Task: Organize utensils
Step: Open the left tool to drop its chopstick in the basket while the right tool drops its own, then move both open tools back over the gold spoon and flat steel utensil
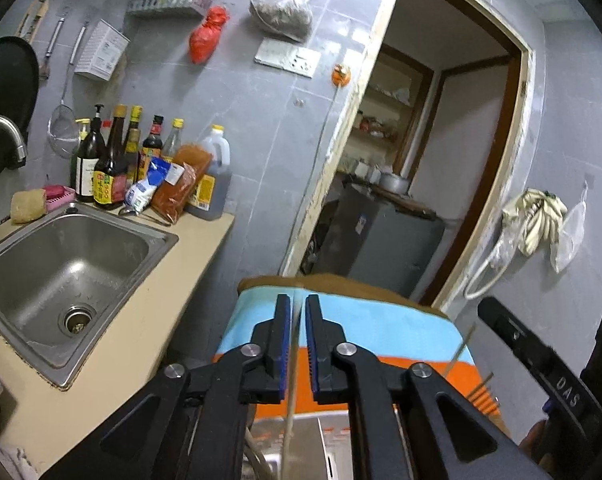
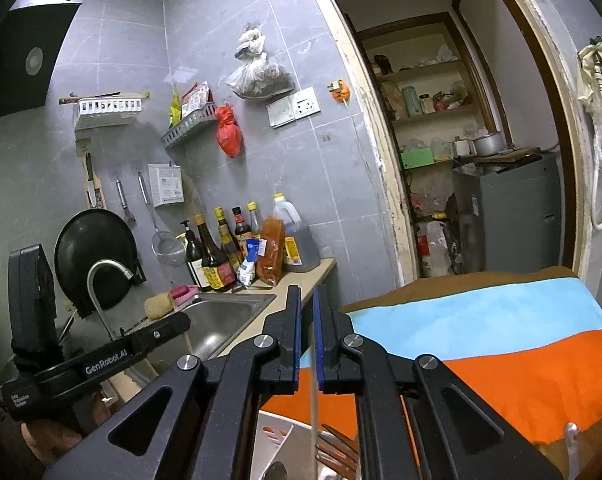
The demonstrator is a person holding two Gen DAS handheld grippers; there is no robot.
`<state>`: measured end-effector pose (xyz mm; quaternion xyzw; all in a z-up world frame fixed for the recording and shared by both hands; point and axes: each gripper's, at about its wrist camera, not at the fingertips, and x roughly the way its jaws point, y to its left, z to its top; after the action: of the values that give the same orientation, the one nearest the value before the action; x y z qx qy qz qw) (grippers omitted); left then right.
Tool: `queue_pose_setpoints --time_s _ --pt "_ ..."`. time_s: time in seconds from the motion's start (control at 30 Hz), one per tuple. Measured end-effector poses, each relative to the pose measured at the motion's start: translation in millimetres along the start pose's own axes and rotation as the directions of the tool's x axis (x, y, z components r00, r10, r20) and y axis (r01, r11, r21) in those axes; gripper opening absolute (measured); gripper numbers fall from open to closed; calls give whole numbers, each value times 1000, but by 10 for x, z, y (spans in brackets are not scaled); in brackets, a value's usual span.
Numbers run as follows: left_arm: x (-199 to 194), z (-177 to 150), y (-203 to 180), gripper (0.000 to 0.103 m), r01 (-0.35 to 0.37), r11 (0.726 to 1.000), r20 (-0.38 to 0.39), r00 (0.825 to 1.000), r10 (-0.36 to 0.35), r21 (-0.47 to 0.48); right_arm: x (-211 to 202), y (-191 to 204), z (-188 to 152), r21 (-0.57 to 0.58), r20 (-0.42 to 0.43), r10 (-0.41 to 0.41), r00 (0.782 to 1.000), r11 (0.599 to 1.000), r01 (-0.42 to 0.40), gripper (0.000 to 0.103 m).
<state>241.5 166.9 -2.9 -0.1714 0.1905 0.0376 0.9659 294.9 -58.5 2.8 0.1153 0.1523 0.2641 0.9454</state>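
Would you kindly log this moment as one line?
left gripper: shut on chopstick | right gripper: shut on chopstick | both above utensil holder

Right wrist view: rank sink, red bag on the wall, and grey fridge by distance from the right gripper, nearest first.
From the right gripper:
1. Sink, just left of the fingertips, set in the counter.
2. Red bag, up on the tiled wall behind the counter, left of the doorway.
3. Grey fridge, through the doorway on the right, in the back room.
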Motion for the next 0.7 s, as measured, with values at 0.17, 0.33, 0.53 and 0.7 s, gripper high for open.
queue_pose_setpoints --time_s 0.17,0.33,0.53,0.7 --pt "-93 17 -59 57 33 999 -20 999 -33 -13 -154 -35 60 17 7 -36 999 999 36 31" --pt "-227 55 -204 61 36 999 1 999 -36 16 -388 -80 145 8 22 -93 995 996 93 36" --pt "-395 96 -457 87 51 996 26 998 -53 70 -792 -207 278 5 52 -174 983 985 174 65" --pt "-502 45 -713 101 48 989 40 998 -54 140 -1145 -353 334 1 74 -242 967 970 242 82"
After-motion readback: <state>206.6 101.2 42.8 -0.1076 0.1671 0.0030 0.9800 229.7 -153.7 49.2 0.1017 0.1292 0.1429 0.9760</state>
